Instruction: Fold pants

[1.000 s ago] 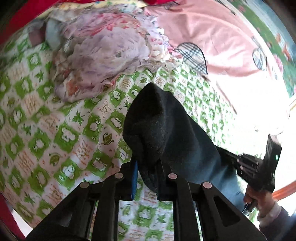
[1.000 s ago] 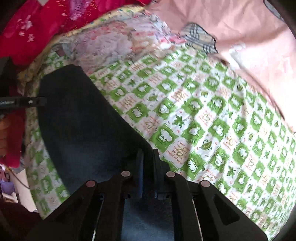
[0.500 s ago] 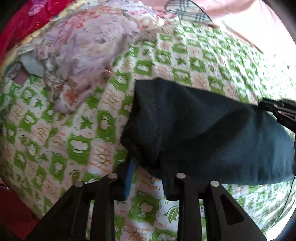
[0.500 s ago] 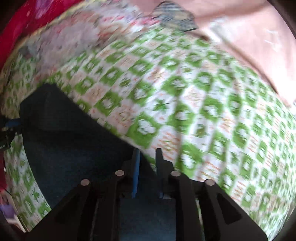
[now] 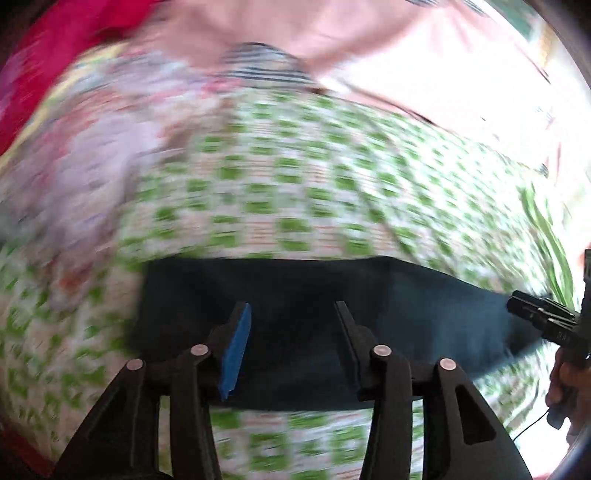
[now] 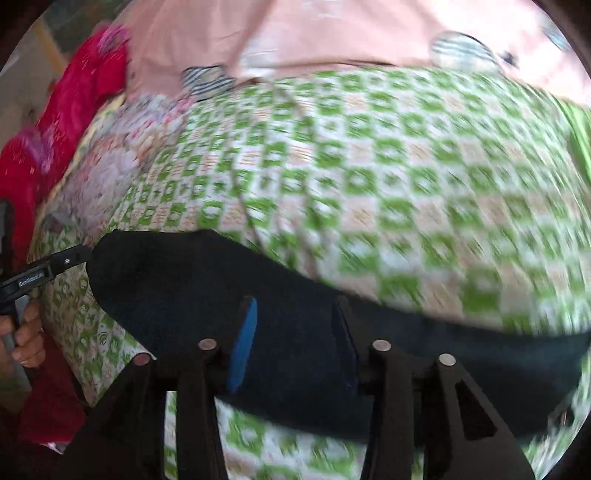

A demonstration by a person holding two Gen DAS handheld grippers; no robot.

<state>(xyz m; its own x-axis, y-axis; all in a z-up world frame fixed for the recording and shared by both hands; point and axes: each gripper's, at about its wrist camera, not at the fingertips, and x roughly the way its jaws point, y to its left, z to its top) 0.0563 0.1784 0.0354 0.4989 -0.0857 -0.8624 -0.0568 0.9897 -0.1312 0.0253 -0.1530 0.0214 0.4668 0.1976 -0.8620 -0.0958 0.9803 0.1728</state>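
The dark navy pants [image 5: 317, 295] lie as a folded flat band across the green-and-white checked bedspread [image 5: 295, 184]. My left gripper [image 5: 291, 314] is open, its fingers spread above the pants' left part, holding nothing. In the right wrist view the pants [image 6: 184, 288] stretch from left to right under my right gripper [image 6: 291, 314], which is also open and empty above the cloth. Each gripper shows at the edge of the other's view: the right one [image 5: 539, 321] and the left one [image 6: 48, 269]. Both views are blurred by motion.
A crumpled floral cloth [image 5: 85, 166] lies at the left of the bedspread. Pink fabric [image 5: 295, 26] with a striped patch [image 5: 258, 66] lies at the back. Red fabric [image 6: 74, 96] is at the far left.
Both grippers have opened and let go of the pants, which were held up and now lie flat on the bedspread. Both grippers have drawn back a little.
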